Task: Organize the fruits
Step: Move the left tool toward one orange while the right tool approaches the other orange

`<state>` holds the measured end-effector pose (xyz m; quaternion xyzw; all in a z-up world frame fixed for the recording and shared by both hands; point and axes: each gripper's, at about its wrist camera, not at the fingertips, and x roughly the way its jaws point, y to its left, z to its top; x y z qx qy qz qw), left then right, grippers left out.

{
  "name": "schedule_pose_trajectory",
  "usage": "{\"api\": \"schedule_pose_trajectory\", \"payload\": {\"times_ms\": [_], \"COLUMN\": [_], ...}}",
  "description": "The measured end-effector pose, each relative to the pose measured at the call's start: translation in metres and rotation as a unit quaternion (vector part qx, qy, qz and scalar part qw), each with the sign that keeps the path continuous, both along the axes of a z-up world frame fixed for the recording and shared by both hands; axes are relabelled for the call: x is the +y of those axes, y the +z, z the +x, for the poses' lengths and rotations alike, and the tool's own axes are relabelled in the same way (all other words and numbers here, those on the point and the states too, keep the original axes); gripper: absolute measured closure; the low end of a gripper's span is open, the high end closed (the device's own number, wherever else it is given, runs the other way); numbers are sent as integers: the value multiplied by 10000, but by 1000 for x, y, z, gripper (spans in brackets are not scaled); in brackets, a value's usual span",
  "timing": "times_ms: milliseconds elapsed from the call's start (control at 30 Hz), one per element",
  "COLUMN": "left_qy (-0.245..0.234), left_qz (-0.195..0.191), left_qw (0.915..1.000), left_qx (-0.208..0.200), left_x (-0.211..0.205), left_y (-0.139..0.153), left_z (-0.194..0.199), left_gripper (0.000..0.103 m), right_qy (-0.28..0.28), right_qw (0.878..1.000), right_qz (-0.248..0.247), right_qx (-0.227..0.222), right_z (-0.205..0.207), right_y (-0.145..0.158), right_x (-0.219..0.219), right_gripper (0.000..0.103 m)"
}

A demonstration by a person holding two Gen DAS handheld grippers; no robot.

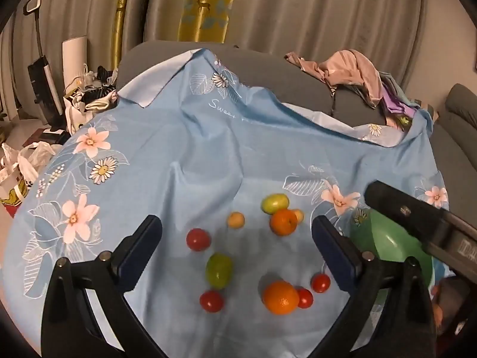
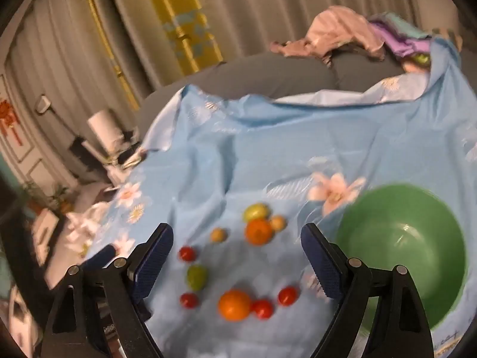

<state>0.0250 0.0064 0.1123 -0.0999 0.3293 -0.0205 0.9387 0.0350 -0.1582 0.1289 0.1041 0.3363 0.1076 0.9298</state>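
Several fruits lie on a blue flowered cloth (image 1: pixel 179 137): two oranges (image 1: pixel 280 297) (image 1: pixel 283 222), several red tomatoes (image 1: pixel 198 239), two green fruits (image 1: pixel 219 270) (image 1: pixel 274 203) and small yellow ones (image 1: pixel 236 219). A green bowl (image 2: pixel 402 247) stands empty at the right, partly hidden in the left wrist view (image 1: pixel 387 247) by the right gripper's body. My left gripper (image 1: pixel 235 232) is open and empty above the fruits. My right gripper (image 2: pixel 237 238) is open and empty too, with the near orange (image 2: pixel 234 304) between its fingers' line of sight.
The cloth covers a grey sofa (image 1: pixel 268 68) with a heap of clothes (image 1: pixel 351 71) at the back right. Bags and clutter (image 1: pixel 86 98) lie on the floor at the left. Curtains hang behind.
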Motion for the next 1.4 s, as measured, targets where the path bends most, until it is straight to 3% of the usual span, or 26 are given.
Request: {"api": "schedule_pose_trajectory", "payload": {"times_ms": [133,267,400,467,533,567,733,867,967,1167,1400], "left_qy": [101,118,178,128,59,10,-153,-323,-471,-873,-1030], "left_qz": [-108,-331,-353,-147,-104,-139,-215,-417,-609,-756,-604], "left_qw": [9988,9972,9976,9979,9975,9974,9973,9952,9914,9858,9831], "left_qx": [478,665,569,616,698,706,687,830,1055,1222,1389], "left_x": [3,7,8,2,0,-1,-4,-7,-8,-22,-32], "left_y": [-31,-48,-45,-47,-49,-49,-48,-55,-63,-69,-75], "left_z": [5,1,-1,-2,1,0,-3,1,5,5,7], "left_gripper": [5,9,13,17,18,19,23,33,41,41,41], "right_qy": [210,146,477,443,490,520,463,420,323,370,488], "right_qw": [9994,9993,9980,9981,9971,9967,9968,9967,9963,9962,9963], "right_qz": [87,222,27,-43,-149,-180,-270,-212,-306,-311,-330], "right_qx": [261,265,402,414,567,600,600,657,735,729,632], "right_z": [15,19,23,23,26,27,27,32,35,36,33], "right_y": [-24,-41,-50,-55,-59,-60,-60,-62,-65,-66,-63], "right_x": [1,3,17,17,19,20,16,11,10,10,13], "right_gripper": [14,18,21,22,29,33,33,34,43,43,43]}}
